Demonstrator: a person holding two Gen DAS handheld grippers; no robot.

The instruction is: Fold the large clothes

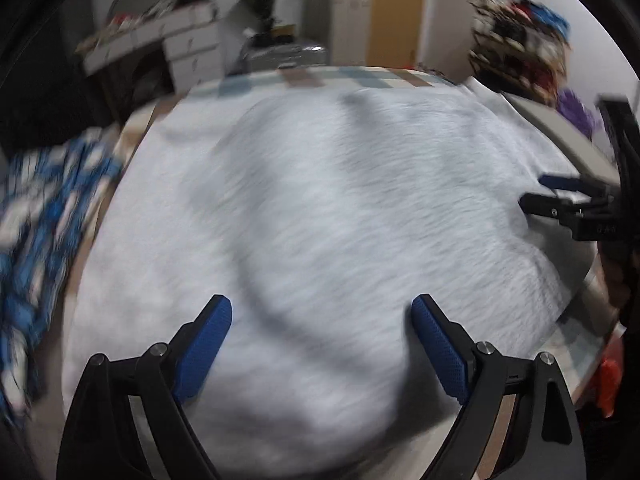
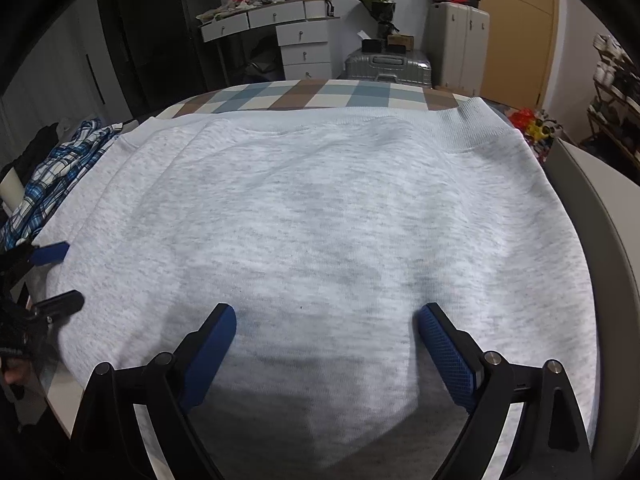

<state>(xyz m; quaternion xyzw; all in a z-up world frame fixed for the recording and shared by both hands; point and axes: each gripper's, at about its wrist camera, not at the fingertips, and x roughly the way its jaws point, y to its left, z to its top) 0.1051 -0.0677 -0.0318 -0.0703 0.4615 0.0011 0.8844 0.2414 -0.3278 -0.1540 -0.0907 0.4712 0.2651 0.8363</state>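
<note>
A grey sweatshirt is spread flat; both tongs, left gripper and right gripper, are held released above it, a plaid shirt at nine o'clock.

Checkered cover lying on bed; blue plaid shirt sitting at left edge; silver suitcase standing behind w/ white drawers.

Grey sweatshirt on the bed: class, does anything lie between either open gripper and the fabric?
Nothing visible does. The left gripper and right gripper both hover open over the bare grey sweatshirt.

Plaid shirt crowding sweatshirt's left
</note>
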